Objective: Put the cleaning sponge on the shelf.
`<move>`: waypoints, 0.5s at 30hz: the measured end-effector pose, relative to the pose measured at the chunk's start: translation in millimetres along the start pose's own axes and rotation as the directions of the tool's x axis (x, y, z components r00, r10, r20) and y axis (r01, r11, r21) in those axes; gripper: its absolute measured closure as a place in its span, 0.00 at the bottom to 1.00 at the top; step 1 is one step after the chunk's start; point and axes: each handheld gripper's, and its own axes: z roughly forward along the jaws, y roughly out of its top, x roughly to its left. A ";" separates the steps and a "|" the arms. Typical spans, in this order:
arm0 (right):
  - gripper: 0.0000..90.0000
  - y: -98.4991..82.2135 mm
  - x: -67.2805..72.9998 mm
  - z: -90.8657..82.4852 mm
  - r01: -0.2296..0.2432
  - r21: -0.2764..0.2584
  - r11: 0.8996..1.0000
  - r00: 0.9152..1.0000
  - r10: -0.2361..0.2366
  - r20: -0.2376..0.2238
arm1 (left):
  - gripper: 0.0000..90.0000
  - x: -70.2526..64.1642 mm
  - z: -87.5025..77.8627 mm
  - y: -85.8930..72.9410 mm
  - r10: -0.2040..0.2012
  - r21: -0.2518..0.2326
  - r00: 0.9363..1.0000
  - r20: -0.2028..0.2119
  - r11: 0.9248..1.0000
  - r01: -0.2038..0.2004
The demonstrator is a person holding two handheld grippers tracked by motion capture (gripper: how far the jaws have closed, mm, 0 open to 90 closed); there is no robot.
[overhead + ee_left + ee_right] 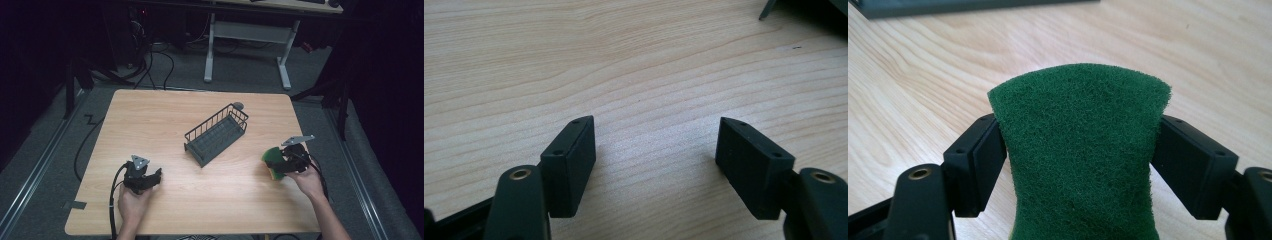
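Sponge [1080, 150], green scouring face up and a yellow layer beneath, is held between the jaws of the right gripper [283, 163] near the right edge of the tabletop [165, 115]. In the right gripper view the green face is seen pinched in at the waist where the two pads press, so the jaws are judged clamped on it across its width. The grip is taken on the sides, probably so that the flat faces are left free and the sponge can be set down flat or dropped without twisting.

In the high view the sponge is seen tilted, at the fingertips of the gripper, seemingly just clear of the wood (contact with the surface cannot be settled from this angle).

Wire basket [217, 132], dark grey, lies aslant at mid-tabletop, well apart from the sponge and to its left in the high view. Its open top is turned upward, which makes it the likely receptacle; the sponge is judged to be on its way there, not yet over it.

Left gripper [142, 178] is kept low at the near left, over bare wood. Its jaws are stood wide apart with nothing between them. It is taken to be parked out of the way.
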 end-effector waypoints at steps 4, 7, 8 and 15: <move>0.27 5.7 1.4 -8.9 0.003 -0.033 0.999 1.000 -0.003 -0.010 | 0.36 -0.1 0.2 0.1 0.001 0.000 1.000 0.000 1.000 -0.001; 0.27 10.5 3.3 -14.0 -0.002 -0.056 0.998 1.000 0.001 -0.022 | 0.36 -0.1 0.1 0.1 0.002 0.001 1.000 -0.001 1.000 -0.002; 0.27 12.7 3.9 -15.8 0.005 -0.063 0.998 1.000 -0.006 -0.023 | 0.36 -0.1 0.2 0.1 0.002 0.000 1.000 0.000 1.000 -0.002; 0.27 27.3 9.0 -23.9 0.010 -0.101 0.995 0.999 -0.015 -0.052 | 0.36 -0.2 0.2 0.2 0.003 0.001 1.000 0.000 1.000 -0.003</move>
